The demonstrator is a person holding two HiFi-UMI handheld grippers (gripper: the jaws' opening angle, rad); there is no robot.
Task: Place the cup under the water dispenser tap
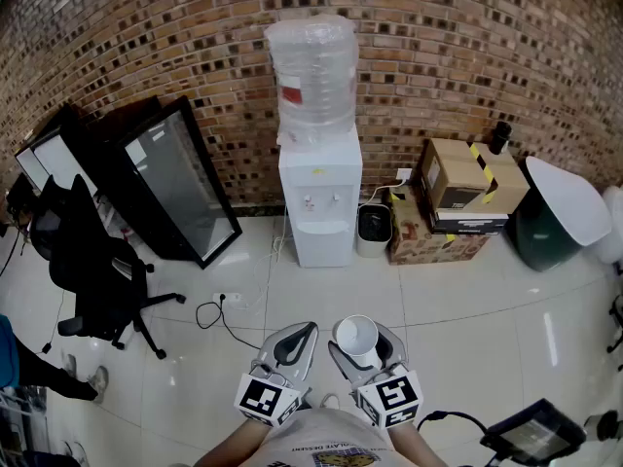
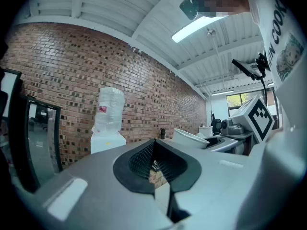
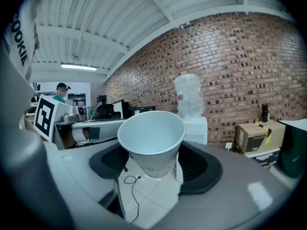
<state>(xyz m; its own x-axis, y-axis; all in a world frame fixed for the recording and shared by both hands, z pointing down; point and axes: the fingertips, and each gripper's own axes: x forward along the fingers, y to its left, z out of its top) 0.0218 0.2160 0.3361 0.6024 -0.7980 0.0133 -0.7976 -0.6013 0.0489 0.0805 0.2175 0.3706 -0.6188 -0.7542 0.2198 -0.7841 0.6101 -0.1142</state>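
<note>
- Open tiled floor (image 1: 467, 309) stretches from the tongs to the water dispenser (image 1: 319, 202), which stands against the brick wall (image 1: 467, 56).
- The right tongs (image 1: 362, 350) have the cup (image 3: 151, 133), upright, jaws wide and pressed on its sides, well apart from the dispenser.
- The left tongs (image 1: 292, 346) are pressed together, empty, just beside.
- A cable (image 1: 219, 314) and an office chair (image 1: 92, 280) are on the left, and a bin (image 1: 373, 227) and cardboard boxes (image 1: 458, 197) sit right of the dispenser.

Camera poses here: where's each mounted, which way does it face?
Head view: on the person's head, steeply down at tiled floor and water dispenser; shows left gripper, right gripper, shirt.
Left gripper view: on left gripper, forward along its shut jaws toward brick wall; shirt at right.
Right gripper view: on right gripper, along jaws holding the cup; shirt at left.
Shared: all three show the water dispenser.
</note>
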